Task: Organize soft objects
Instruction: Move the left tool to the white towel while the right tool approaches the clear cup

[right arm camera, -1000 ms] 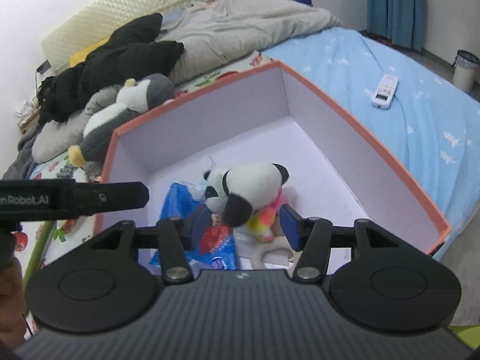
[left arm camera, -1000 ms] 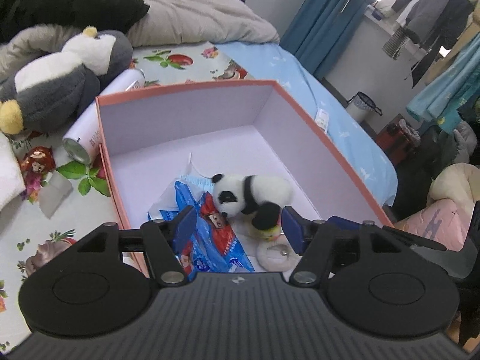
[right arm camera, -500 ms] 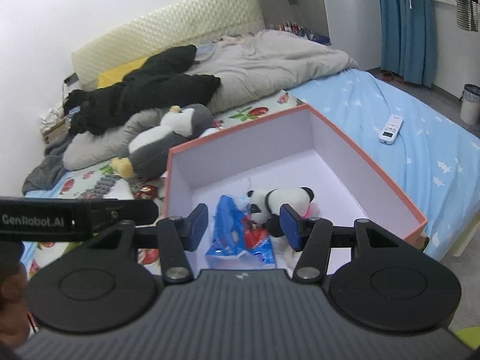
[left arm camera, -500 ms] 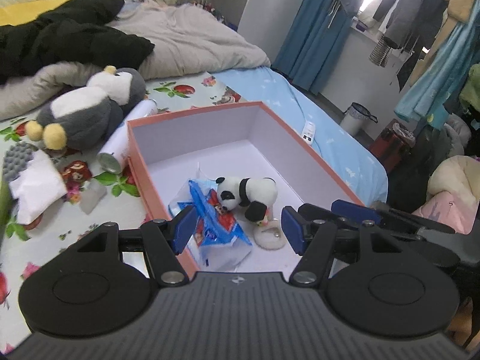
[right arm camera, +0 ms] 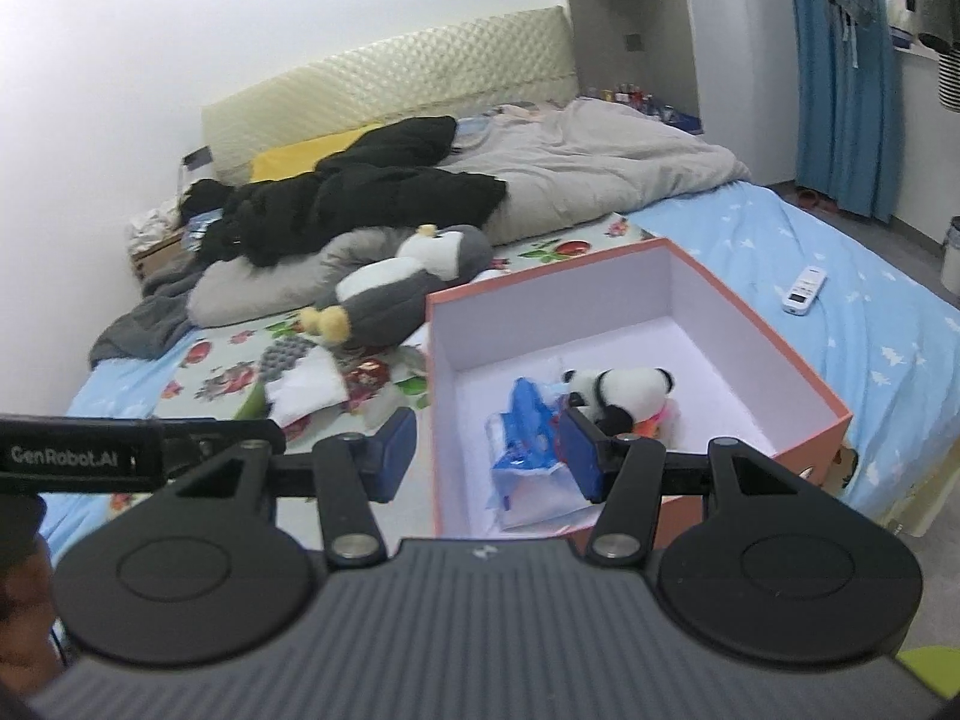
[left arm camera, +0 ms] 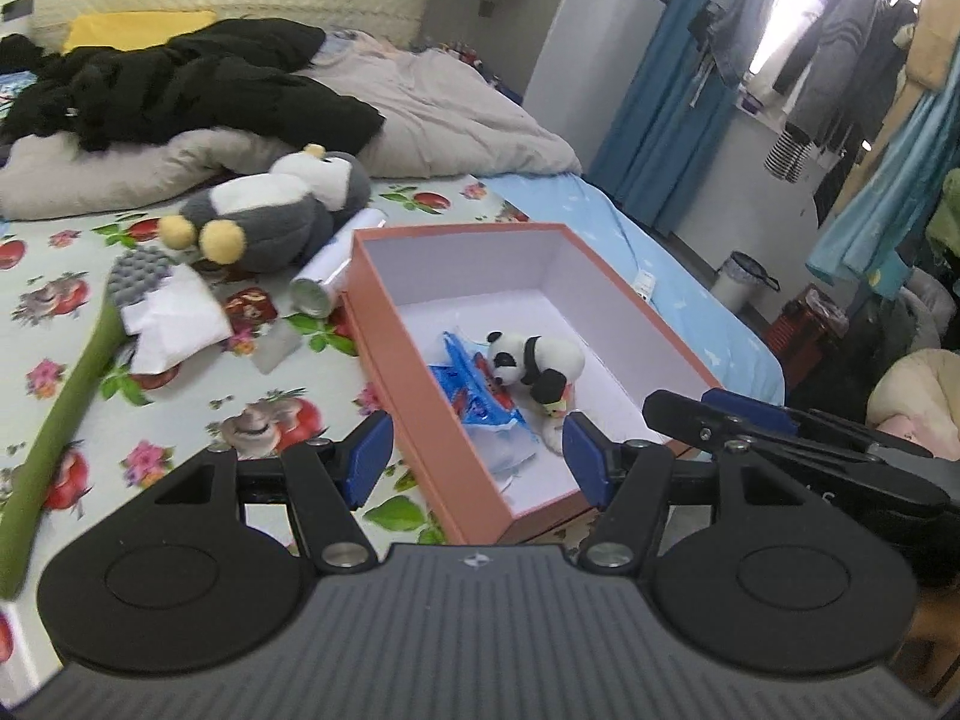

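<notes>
An open salmon-pink box (left arm camera: pixel 384 324) (right arm camera: pixel 762 324) sits on the bed. Inside lie a small panda plush (left arm camera: pixel 540 360) (right arm camera: pixel 624 387) and a blue tissue pack (left arm camera: pixel 474 396) (right arm camera: pixel 531 426). A grey penguin plush (left arm camera: pixel 270 210) (right arm camera: pixel 396 282) lies on the flowered sheet left of the box. My left gripper (left arm camera: pixel 474 456) is open and empty, held above the box's near end. My right gripper (right arm camera: pixel 489 453) is open and empty, above the box's near left wall. The right gripper also shows at the right edge of the left wrist view (left arm camera: pixel 780 426).
Left of the box lie a white cylinder (left arm camera: pixel 330 276), white tissue (left arm camera: pixel 174 318) (right arm camera: pixel 312 387) and a green-handled brush (left arm camera: pixel 78 372). A black garment (left arm camera: pixel 180 84) and grey duvet (right arm camera: pixel 600 174) are at the back. A remote (right arm camera: pixel 804 291) lies on the blue sheet.
Both grippers have pulled back and up from the box, so the panda and tissue pack look smaller and more of the bed shows. Both stay open and empty.
</notes>
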Motion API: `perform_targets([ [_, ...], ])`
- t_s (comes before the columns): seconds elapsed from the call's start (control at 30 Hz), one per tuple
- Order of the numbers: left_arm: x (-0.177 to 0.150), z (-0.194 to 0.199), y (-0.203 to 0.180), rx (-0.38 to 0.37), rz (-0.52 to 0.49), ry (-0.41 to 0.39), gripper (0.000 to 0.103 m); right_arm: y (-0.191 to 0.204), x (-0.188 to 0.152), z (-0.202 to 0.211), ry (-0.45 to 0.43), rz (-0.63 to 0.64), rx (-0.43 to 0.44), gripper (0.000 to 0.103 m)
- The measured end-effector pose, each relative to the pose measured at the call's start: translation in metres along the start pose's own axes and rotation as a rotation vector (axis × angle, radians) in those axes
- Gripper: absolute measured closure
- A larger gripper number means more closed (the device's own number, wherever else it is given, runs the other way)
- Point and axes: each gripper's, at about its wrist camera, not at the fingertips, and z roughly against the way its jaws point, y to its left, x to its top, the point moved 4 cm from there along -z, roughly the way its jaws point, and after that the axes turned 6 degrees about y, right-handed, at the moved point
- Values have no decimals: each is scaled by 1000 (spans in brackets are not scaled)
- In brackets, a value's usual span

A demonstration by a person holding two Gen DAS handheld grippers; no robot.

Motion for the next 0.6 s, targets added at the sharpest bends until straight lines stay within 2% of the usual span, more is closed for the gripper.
perform_targets([
  [0.23, -19, 53, 25, 66, 43, -53, 35, 31, -13, 15, 12, 61, 60, 47],
  [0.33, -28, 71, 33, 100, 61, -67, 35, 51, -19, 21, 22, 74, 119, 47],
  [0.5, -53, 94, 52, 137, 120, -84, 35, 78, -30, 13, 60, 96, 192, 47],
  [0.6, -67, 99, 66, 154, 160, -72, 35, 93, -38, 6, 78, 132, 197, 47],
])
